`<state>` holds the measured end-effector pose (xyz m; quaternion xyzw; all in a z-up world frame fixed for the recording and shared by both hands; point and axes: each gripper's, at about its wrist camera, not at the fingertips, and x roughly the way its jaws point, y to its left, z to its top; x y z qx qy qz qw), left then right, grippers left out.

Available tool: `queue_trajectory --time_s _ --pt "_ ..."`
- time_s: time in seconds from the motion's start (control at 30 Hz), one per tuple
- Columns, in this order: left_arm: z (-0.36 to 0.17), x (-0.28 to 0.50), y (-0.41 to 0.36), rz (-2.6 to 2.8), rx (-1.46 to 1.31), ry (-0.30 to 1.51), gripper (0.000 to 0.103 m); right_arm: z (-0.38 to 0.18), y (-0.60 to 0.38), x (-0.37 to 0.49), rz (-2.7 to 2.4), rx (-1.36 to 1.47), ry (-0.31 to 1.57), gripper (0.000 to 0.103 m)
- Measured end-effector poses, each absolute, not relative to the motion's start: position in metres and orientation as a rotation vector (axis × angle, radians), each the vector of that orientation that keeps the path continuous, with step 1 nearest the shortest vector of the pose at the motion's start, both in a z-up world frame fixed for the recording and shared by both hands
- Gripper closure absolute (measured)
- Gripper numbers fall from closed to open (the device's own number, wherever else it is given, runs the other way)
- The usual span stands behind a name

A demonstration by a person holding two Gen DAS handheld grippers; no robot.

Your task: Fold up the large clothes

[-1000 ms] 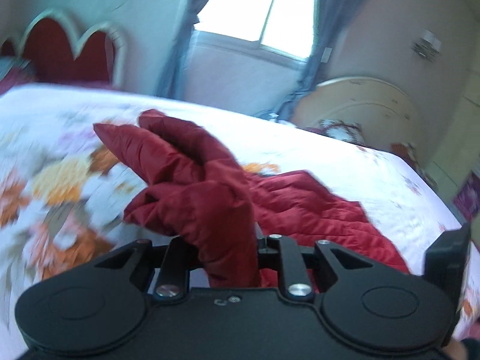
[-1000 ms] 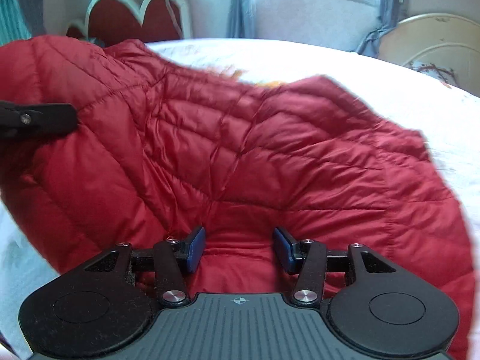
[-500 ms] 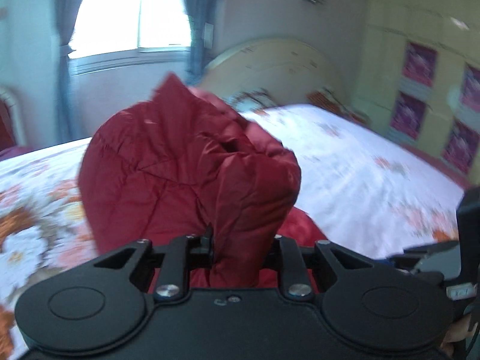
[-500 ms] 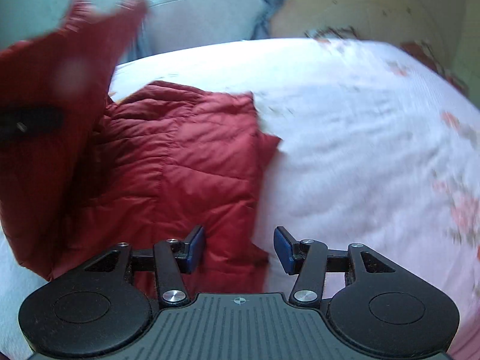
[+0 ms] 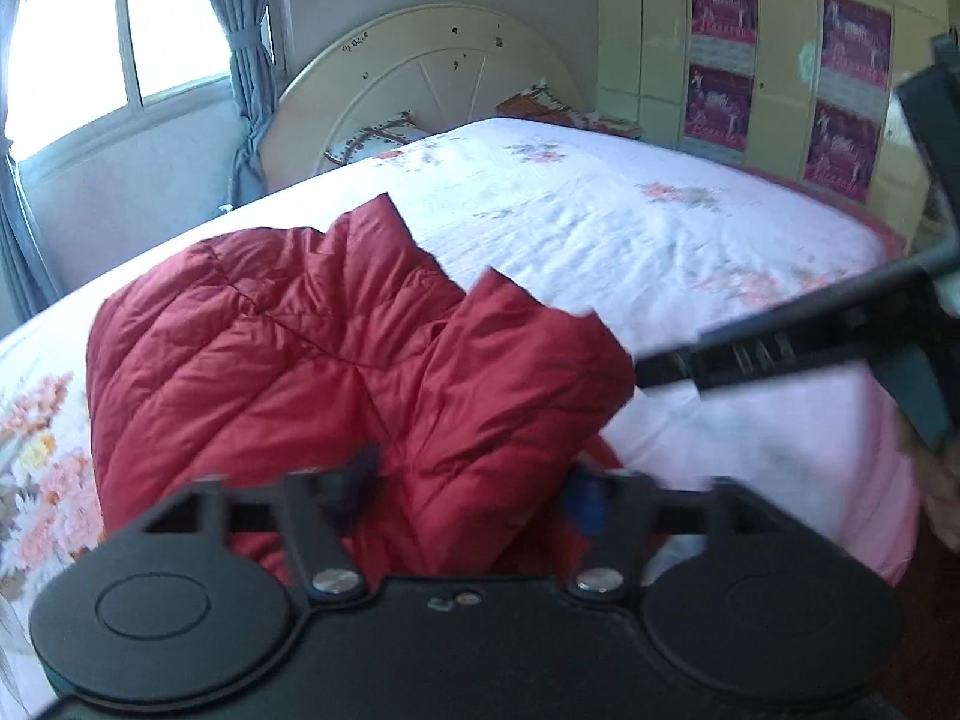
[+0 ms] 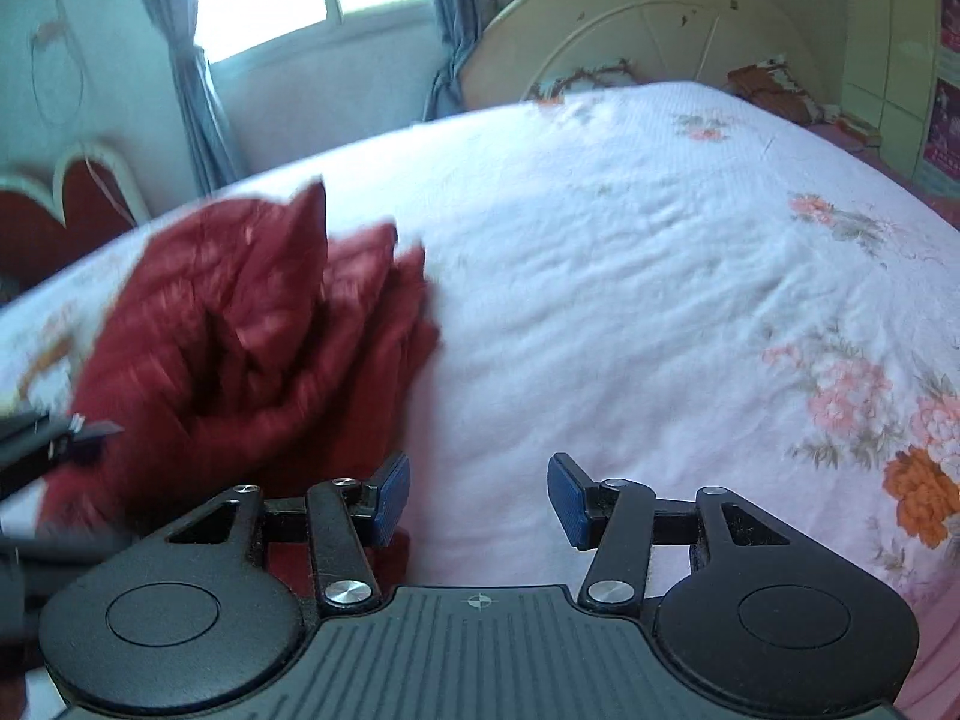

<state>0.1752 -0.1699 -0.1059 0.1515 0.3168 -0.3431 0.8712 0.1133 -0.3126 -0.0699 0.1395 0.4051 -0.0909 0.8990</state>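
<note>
Your left gripper [image 5: 471, 483]: jaws have just been opening, now apart, a fold of the red quilted jacket [image 5: 288, 348] lying loose between them. Jacket lies bunched on the floral bedspread [image 6: 630, 276]. Your right gripper [image 6: 478, 498]: jaws apart, empty, over bare bedspread.

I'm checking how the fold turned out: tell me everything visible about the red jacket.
The red quilted jacket is puffy with a slight sheen, and lies bunched and folded over itself on the floral bedspread. One flap sits between the left claw, whose jaws have just been opening and no longer pinch it. The right claw is open beside it.
</note>
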Motion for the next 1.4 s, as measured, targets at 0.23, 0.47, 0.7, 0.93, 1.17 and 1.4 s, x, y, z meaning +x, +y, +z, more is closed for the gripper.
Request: queue_trajectory --time_s 0.23,0.47,0.7,0.93,1.17,1.4 --pt "-0.076 0.163 -0.125 -0.678 0.182 0.640 0.031 -0.033 -0.304 0.133 -0.098 0.343 0.736 0.051" --pt "-0.058 0.178 -0.070 -0.506 0.074 0.615 0.033 -0.017 -0.274 0.156 -0.001 0.307 0.706 0.018" --pt "-0.087 0.220 -0.048 -0.378 -0.018 0.688 0.042 -0.061 -0.259 0.165 0.029 0.327 0.869 0.056" --pt "-0.108 0.236 -0.074 -0.431 0.041 0.679 0.046 -0.066 -0.268 0.141 0.041 0.340 0.882 0.091" --pt "-0.126 0.247 -0.096 -0.458 0.066 0.706 0.044 -0.097 -0.290 0.129 -0.093 0.363 0.960 0.092" --pt "-0.134 0.245 -0.106 -0.483 0.120 0.703 0.046 -0.099 -0.312 0.121 -0.204 0.377 0.937 0.103"
